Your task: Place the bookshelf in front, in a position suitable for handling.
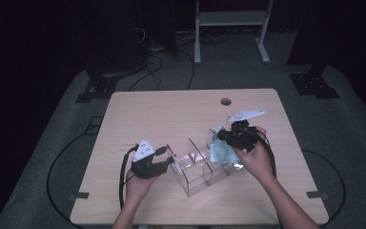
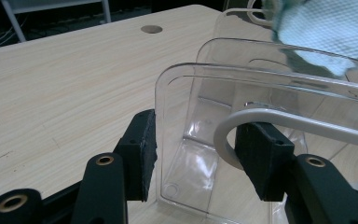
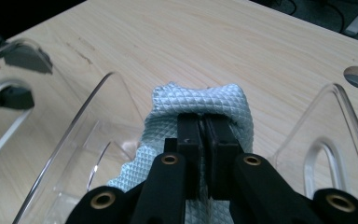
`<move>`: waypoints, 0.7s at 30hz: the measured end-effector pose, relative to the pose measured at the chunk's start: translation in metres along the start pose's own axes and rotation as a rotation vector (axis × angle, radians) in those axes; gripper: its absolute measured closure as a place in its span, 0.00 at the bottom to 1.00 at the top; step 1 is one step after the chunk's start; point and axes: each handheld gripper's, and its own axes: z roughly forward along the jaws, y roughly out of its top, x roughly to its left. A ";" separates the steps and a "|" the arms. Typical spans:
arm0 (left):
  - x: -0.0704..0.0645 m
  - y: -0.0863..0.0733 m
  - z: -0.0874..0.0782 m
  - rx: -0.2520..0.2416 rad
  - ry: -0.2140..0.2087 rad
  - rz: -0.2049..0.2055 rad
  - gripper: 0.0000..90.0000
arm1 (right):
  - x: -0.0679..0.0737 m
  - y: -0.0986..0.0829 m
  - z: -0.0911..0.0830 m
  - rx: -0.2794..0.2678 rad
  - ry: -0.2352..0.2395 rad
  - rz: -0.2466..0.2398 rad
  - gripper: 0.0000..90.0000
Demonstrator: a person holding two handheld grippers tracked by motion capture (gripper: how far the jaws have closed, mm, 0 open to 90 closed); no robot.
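Running lengthwise toward the left claw, organizer.

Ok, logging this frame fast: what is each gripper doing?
Left gripper: open, jaws either side of the clear organizer wall.
Right gripper: shut on the light blue cloth.

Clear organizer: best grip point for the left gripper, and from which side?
Probably the end wall of the clear organizer, approached from its open top at the left end. The wall is thin and upright, and the left gripper already straddles it, jaws open, one inside, one outside.
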 end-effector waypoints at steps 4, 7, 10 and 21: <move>0.001 0.000 0.000 -0.001 -0.002 -0.004 0.54 | -0.002 0.007 0.009 0.000 -0.005 0.010 0.95; 0.001 0.000 0.000 -0.002 0.001 -0.007 0.54 | -0.001 0.008 0.010 0.004 -0.007 0.008 0.95; 0.001 0.000 0.000 -0.003 0.002 -0.016 0.54 | 0.001 0.002 0.003 0.004 -0.004 -0.004 0.95; 0.000 -0.001 0.000 -0.003 -0.006 -0.013 0.66 | 0.014 -0.030 -0.032 -0.023 0.023 -0.039 0.95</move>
